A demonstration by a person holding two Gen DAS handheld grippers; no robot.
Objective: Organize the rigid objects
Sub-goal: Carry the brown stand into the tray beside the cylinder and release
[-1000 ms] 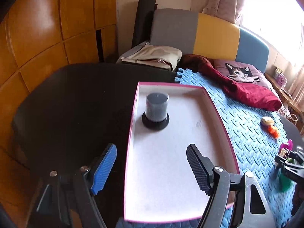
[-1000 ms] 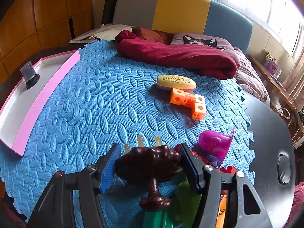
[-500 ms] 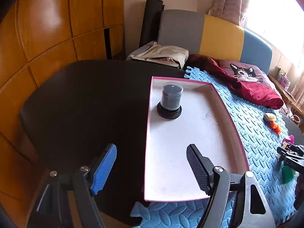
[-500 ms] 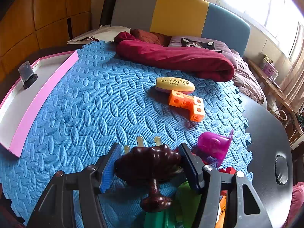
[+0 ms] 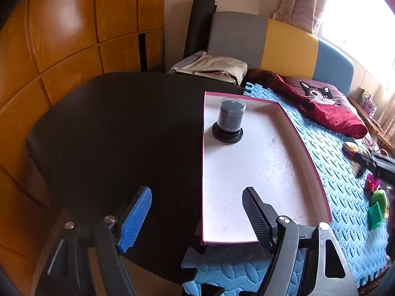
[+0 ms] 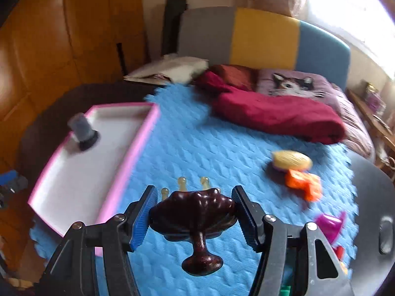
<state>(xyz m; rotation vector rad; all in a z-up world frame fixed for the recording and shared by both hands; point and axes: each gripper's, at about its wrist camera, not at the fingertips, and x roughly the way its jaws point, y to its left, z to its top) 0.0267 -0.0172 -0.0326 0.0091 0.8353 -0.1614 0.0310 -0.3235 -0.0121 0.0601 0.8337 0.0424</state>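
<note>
My right gripper is shut on a dark brown wooden massager with pale knobs, lifted above the blue foam mat. A white tray with a pink rim lies at the mat's left edge. In it stands a dark cylinder on a black base. My left gripper hangs open and empty over the tray's near left corner and the black table. The right gripper shows blurred at the left wrist view's right edge.
On the mat lie a yellow oval toy, an orange block piece, a purple scoop and green pieces. A dark red blanket and a cat pillow lie behind. Wooden wall panels stand at the left.
My right gripper has risen with the massager and swung left toward the tray; its view is blurred. My left gripper has drifted left and back, so the tray sits farther right.
</note>
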